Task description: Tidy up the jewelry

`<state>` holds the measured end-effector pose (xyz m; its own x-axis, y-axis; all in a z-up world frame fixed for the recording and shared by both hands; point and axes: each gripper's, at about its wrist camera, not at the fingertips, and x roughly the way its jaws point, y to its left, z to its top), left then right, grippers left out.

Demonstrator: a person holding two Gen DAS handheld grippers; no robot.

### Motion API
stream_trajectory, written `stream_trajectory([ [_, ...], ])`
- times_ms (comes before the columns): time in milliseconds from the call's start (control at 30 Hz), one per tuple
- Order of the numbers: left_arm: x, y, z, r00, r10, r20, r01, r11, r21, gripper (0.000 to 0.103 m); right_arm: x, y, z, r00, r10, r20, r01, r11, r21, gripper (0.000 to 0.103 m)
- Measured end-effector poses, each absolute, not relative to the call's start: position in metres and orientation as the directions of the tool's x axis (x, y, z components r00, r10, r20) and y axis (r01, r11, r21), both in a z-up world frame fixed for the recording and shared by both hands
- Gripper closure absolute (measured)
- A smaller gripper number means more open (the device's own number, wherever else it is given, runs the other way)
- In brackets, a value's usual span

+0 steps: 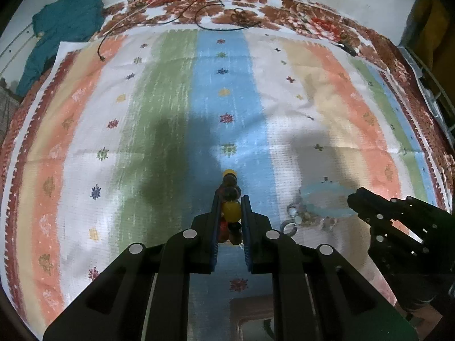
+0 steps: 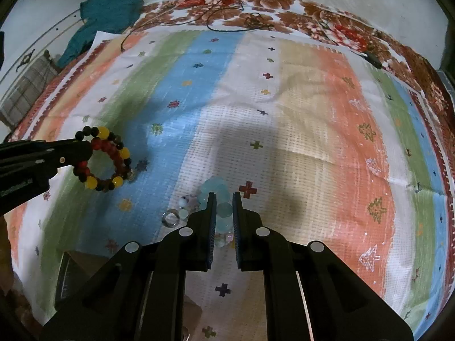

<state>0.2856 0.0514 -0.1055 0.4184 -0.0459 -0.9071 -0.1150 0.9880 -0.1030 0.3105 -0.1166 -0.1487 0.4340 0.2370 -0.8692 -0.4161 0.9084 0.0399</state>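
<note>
My left gripper is shut on a bead bracelet of red, black and yellow beads, seen edge-on between its fingers. In the right wrist view the same bracelet hangs as a ring from the left gripper, above the striped cloth. My right gripper is shut on a pale blue bead bracelet, close to the cloth. In the left wrist view this bracelet shows as a pale blue ring in front of the right gripper. A clear ring and small beads lie just left of it.
A striped cloth covers a floral bedsheet. A teal garment lies at the far left. Dark cords and a small dark object lie along the far edge. A brown box shows below the near edge.
</note>
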Motion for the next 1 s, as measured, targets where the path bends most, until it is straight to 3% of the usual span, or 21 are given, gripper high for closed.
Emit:
stream_trajectory([
  [200, 0.286, 0.059, -0.103, 0.422, -0.030, -0.906, -0.144, 0.985, -0.100, 0.089, 0.311, -0.116, -0.149, 0.429, 0.234, -0.872, -0.416, 0.908, 0.039, 0.091],
  [533, 0.287, 0.067, -0.120, 0.374, -0.005, -0.927, -0.159, 0.985, -0.069, 0.079, 0.311, -0.116, -0.152, 0.424, 0.229, -0.876, -0.419, 0.907, 0.034, 0.091],
  [1000, 0.291, 0.079, -0.156, 0.285, 0.011, -0.958, -0.184, 0.982, -0.043, 0.079, 0.314, -0.115, -0.155, 0.421, 0.224, -0.879, -0.423, 0.906, 0.028, 0.091],
])
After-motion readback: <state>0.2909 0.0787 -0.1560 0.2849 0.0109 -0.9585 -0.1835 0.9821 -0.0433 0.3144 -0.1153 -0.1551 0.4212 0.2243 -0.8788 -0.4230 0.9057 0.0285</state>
